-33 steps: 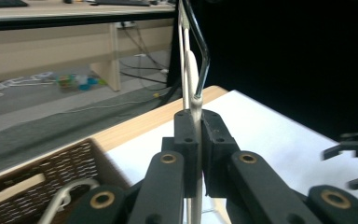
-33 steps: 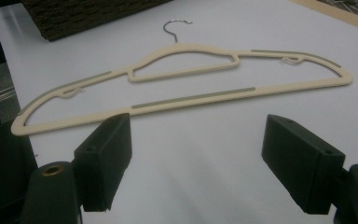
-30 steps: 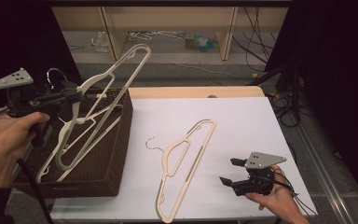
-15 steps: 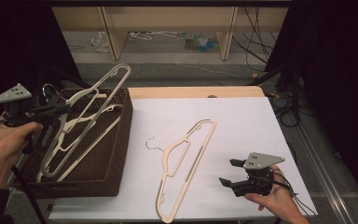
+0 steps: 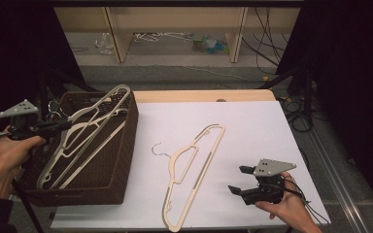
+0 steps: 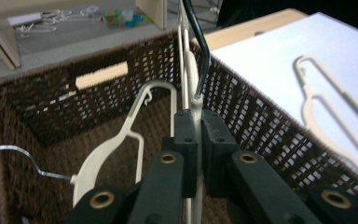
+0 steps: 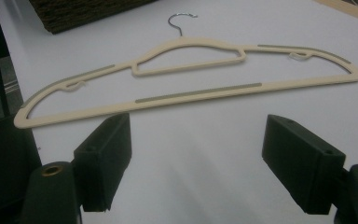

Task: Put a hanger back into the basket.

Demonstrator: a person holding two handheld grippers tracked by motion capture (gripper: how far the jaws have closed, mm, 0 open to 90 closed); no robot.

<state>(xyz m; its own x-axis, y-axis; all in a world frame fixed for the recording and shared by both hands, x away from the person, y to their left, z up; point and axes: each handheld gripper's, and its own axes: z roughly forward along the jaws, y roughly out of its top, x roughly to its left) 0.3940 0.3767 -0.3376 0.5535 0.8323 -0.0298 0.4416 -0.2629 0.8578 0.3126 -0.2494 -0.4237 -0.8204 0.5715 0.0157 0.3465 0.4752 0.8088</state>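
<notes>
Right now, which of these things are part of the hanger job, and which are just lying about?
In the job:
- held hanger, pinched in the left claw
- basket
- hanger on the table
- open right claw

Lying about:
- hangers and clutter on the floor
- cables

A white-topped table (image 5: 252,126) is seen; a brown wicker basket (image 5: 121,160) at left, a cream hanger (image 5: 194,170) near centre.

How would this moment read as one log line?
left tongs: shut on hanger over basket | right tongs: open, near table hanger
</notes>
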